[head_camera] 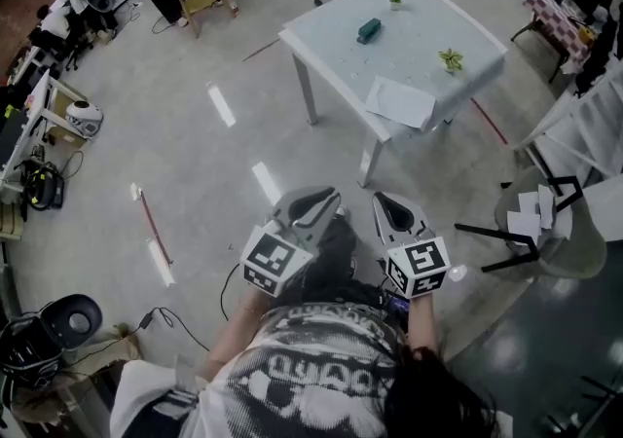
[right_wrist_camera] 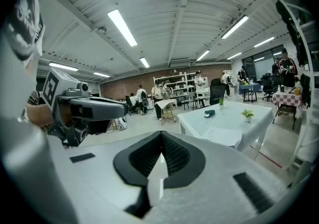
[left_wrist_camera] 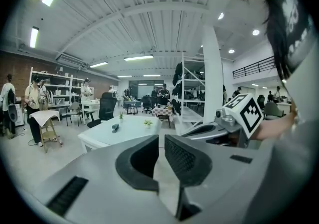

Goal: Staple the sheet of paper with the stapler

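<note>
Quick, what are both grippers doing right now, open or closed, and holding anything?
Left gripper: open by a narrow gap, nothing between the jaws.
Right gripper: shut, empty.

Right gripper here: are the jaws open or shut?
Shut. The right gripper shows its jaws pressed together in its own view, with nothing between them.

Dark green stapler [head_camera: 368, 31] on white table [head_camera: 477, 47], white sheet of paper [head_camera: 401, 102] flat at its near edge

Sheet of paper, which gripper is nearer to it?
Right. The right gripper is well short of the sheet of paper, nearly in line; the left gripper is further left.
</note>
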`<state>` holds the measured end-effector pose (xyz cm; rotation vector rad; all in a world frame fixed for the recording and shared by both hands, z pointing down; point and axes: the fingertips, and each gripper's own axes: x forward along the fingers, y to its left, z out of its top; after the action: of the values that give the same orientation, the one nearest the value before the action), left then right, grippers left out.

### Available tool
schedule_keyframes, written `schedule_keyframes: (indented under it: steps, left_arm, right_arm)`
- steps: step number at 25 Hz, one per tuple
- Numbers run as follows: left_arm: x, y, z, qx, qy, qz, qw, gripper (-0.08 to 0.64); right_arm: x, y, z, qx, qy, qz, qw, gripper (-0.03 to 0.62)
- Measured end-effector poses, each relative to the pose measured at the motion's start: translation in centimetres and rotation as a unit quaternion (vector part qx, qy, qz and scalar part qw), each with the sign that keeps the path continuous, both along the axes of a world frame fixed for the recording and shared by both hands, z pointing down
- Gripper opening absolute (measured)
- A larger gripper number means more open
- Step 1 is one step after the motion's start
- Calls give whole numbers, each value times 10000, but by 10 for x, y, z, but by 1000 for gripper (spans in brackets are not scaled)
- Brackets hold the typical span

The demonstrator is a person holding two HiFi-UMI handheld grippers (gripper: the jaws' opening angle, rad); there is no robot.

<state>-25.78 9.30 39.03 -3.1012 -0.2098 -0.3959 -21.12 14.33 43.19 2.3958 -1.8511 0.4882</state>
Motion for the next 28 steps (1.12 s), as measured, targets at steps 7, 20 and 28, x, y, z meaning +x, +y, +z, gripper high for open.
schedule_keyframes:
  steps: [7,20,28]
  left_arm:
    - [31,2,6,9,-125,263,9996,34]
    - [184,-46,24,-171,-149,429,9988,34]
    - [266,-98,44,-331,-365,249,9985,34]
  right_arm:
    - [27,-1,8,-44,-127,163,9998,-8]
    - [176,-33,31,-480,-240,388,9978,-8]
    - [257,-69,48,-806,-386,322,9955,-7]
